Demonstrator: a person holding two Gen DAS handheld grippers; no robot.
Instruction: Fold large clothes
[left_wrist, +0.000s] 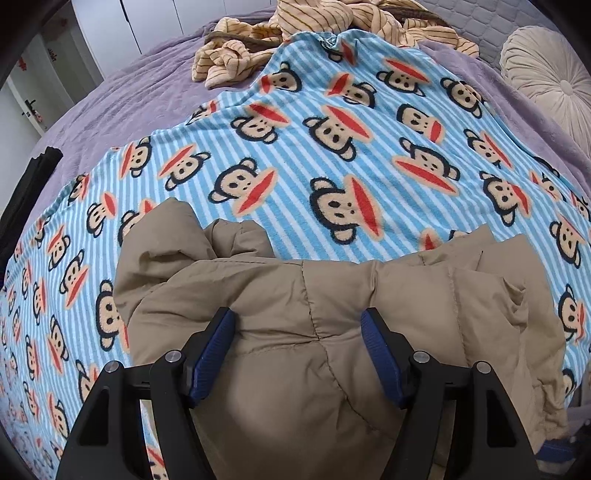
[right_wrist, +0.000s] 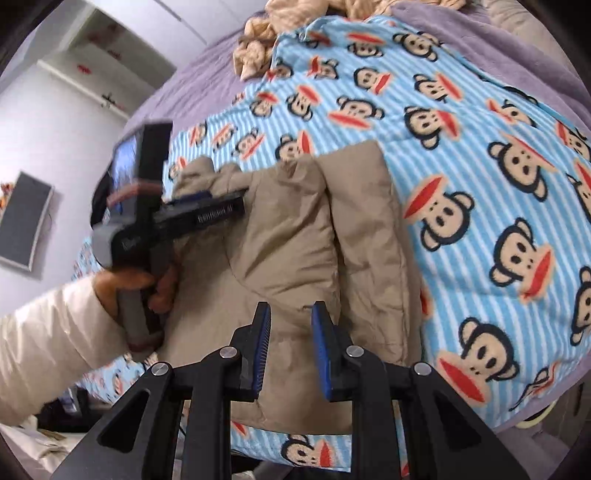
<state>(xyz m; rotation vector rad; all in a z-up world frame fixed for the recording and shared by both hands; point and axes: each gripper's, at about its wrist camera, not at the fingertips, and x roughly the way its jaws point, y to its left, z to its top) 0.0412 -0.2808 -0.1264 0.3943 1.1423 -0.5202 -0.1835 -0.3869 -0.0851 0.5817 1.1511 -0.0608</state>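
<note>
Puffy tan padded jacket (right_wrist: 295, 236) lies bunched on the blue striped monkey blanket (right_wrist: 480, 155), only partly folded, with the left gripper (left_wrist: 297, 332) spread wide over it and the right gripper (right_wrist: 291, 325) a little apart above it, gripping nothing.

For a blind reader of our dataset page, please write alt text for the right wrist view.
A folded tan padded jacket lies on a blue striped monkey-print blanket. The right gripper hovers over it, fingers apart, while the left gripper reaches in from the left.
</note>
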